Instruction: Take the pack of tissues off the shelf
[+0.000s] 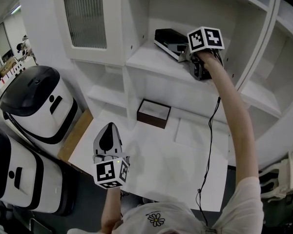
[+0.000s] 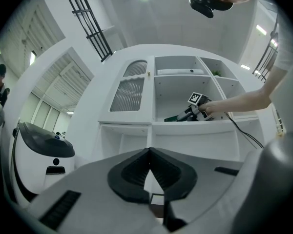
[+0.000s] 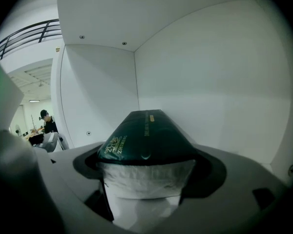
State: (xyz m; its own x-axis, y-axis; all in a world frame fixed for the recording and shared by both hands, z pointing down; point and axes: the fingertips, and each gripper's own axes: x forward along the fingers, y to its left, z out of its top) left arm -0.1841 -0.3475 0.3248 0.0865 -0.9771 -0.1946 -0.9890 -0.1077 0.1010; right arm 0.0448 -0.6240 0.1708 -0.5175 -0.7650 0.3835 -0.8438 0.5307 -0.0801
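A dark green pack of tissues [image 1: 170,42] with a white end lies on the white shelf [image 1: 149,61] inside the cabinet's open compartment. My right gripper [image 1: 184,54] reaches into that compartment. In the right gripper view the pack [image 3: 146,140] fills the gap in my right gripper [image 3: 147,179], with both dark pads against its sides. My left gripper [image 1: 107,130] hangs low in front of the counter with nothing in it. In the left gripper view its tips meet [image 2: 149,152], and the far pack [image 2: 178,117] shows on the shelf.
A shallow brown box [image 1: 154,112] sits on the white counter [image 1: 151,155] below the shelf. A ribbed glass door [image 1: 85,16] is to the left of the compartment. Two white and black machines [image 1: 39,101] stand at the left. A black cable [image 1: 210,130] hangs along my right arm.
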